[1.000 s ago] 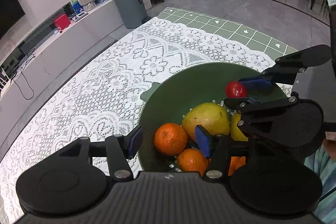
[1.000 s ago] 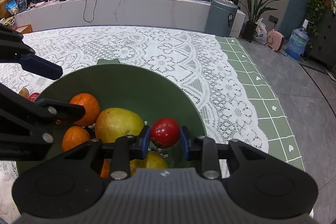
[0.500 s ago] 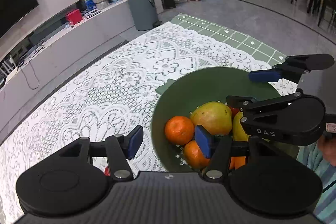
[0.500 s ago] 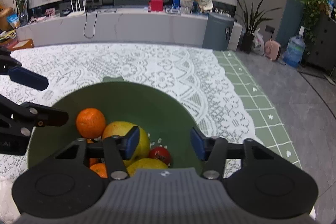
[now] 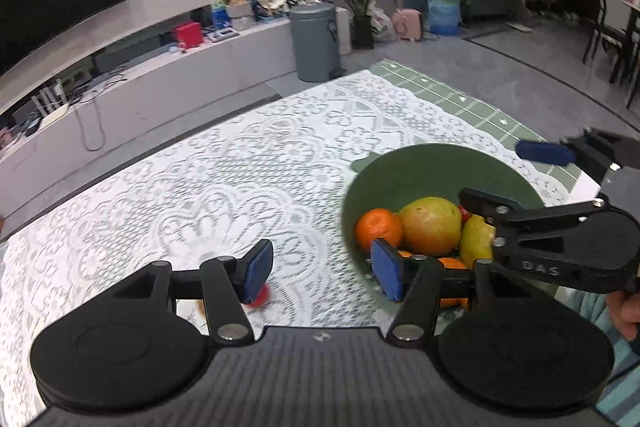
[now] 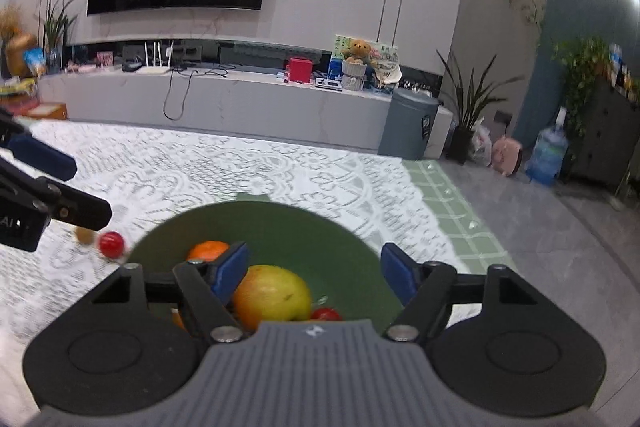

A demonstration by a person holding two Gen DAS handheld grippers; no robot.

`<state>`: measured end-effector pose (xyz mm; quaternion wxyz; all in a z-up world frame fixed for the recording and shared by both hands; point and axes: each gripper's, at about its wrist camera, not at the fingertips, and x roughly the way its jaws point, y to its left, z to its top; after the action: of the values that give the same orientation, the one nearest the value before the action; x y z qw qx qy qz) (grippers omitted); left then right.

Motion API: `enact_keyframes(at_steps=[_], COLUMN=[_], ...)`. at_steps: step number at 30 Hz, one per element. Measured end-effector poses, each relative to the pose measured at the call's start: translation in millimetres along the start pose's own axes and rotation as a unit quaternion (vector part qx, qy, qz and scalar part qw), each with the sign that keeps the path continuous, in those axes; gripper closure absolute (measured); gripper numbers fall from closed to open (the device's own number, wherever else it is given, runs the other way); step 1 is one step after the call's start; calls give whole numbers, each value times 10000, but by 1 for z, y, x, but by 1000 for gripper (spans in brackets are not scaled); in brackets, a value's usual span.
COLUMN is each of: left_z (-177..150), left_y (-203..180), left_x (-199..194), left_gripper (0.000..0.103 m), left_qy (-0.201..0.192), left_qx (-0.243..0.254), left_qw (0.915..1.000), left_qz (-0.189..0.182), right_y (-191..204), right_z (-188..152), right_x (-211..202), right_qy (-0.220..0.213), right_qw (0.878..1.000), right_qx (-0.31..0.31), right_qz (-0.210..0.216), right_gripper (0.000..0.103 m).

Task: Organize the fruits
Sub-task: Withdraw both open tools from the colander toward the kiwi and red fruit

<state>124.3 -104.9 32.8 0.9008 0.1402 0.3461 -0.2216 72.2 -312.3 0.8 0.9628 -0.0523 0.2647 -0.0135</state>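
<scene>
Right tongs (image 6: 314, 269): as their jaws are opening, they hang empty over the green bowl (image 6: 280, 223).
Left tongs (image 5: 320, 269): half-wide, gripping nothing.
Bowl: near the desk's (image 5: 200, 187) right edge, holding a mango (image 6: 272, 293), oranges (image 5: 378, 229) and a cherry tomato (image 6: 325, 314).
Loose tomato (image 6: 111, 244): on the lace, left of the bowl.

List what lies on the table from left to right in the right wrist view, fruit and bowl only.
Small brown fruit → red fruit on the lace cloth → orange inside the green bowl → large yellow-red fruit → small red fruit at the bowl's bottom.
</scene>
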Motion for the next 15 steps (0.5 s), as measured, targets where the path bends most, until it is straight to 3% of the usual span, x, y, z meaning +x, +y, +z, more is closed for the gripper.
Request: enact_keyframes(at_steps=[11,15], left_z=[-44,-60], left_y=[41,55], left_x=[-19,-26], left_gripper=[36,36], left_qy=[17,-87], left_qx=[-720,-920], left_qw=[9973,9956], left_qz=[146,134], right_y=[33,55], right_z=[-8,-10], right_x=[-24,-34], right_qy=[-226,-455], right_qw=[9980,9973], right_qx=[479,364], right_qz=[347,456], right_gripper=[27,27])
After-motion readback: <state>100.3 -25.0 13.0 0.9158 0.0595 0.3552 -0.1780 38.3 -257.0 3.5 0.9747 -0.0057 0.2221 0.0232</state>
